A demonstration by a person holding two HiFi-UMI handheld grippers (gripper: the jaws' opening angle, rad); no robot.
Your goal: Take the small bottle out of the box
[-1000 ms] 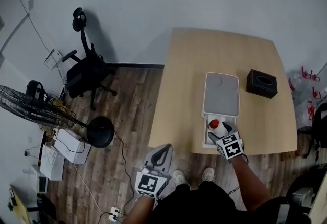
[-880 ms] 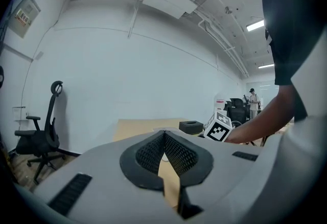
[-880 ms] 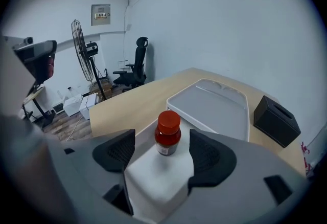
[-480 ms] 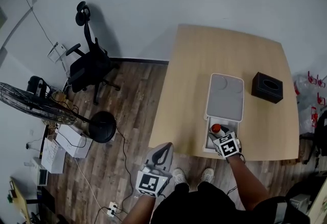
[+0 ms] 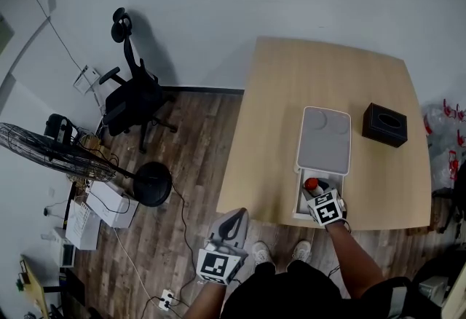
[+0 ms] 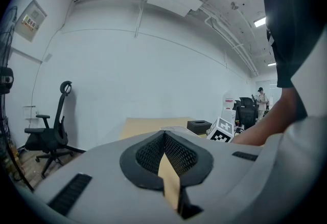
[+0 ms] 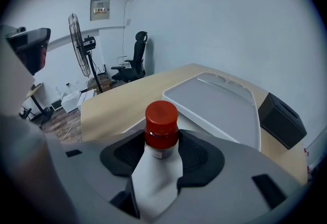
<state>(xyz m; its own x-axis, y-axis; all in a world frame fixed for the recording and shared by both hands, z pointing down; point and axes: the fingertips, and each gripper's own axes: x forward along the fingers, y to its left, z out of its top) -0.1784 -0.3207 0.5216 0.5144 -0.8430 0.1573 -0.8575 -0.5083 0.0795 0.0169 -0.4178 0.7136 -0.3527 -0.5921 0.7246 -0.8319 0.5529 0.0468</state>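
Observation:
The small white bottle with a red cap stands upright in the open near end of the white box, whose lid is slid back. My right gripper reaches into the box from the table's near edge. In the right gripper view the bottle fills the gap between the jaws. The jaws are closing and their black pads touch its neck and shoulders on both sides. My left gripper hangs off the table to the left over the floor, its tips together, holding nothing.
A black tissue box sits on the wooden table right of the white box. On the floor at the left stand an office chair and a fan. The table's near edge runs just under my right gripper.
My right gripper has edged closer around the bottle in the box and its jaws have narrowed onto it. The left gripper has stayed off the table.

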